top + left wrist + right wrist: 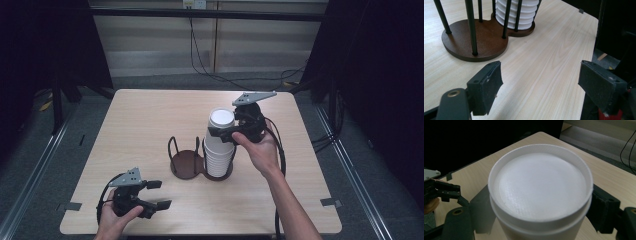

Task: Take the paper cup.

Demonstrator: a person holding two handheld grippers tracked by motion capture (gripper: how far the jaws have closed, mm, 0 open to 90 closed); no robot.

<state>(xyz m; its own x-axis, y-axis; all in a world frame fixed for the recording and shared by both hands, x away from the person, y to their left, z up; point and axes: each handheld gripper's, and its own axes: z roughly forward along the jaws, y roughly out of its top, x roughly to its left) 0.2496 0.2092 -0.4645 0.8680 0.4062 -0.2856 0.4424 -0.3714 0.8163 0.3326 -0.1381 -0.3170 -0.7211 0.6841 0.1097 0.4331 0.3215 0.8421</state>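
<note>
My right gripper [223, 133] pinches the top white cup [221, 120] of the stack [218, 159] in the brown rack [186, 163]; left gripper [156, 194] spread, near table [150, 115] edge.

The person's forearms are bare, with no sleeves showing. Each hand carries a black gripper: the left gripper [154, 194] and the right gripper [220, 133] both have a grey three-cornered plate on top, dotted with small dark holes, and a black cable looping from the body. The fingers [485, 86] are flat, blocky black pads with worn, scuffed edges. A brass-coloured screw ring sits at the base of a finger mount, and a red part shows under the right-hand pad.
</note>
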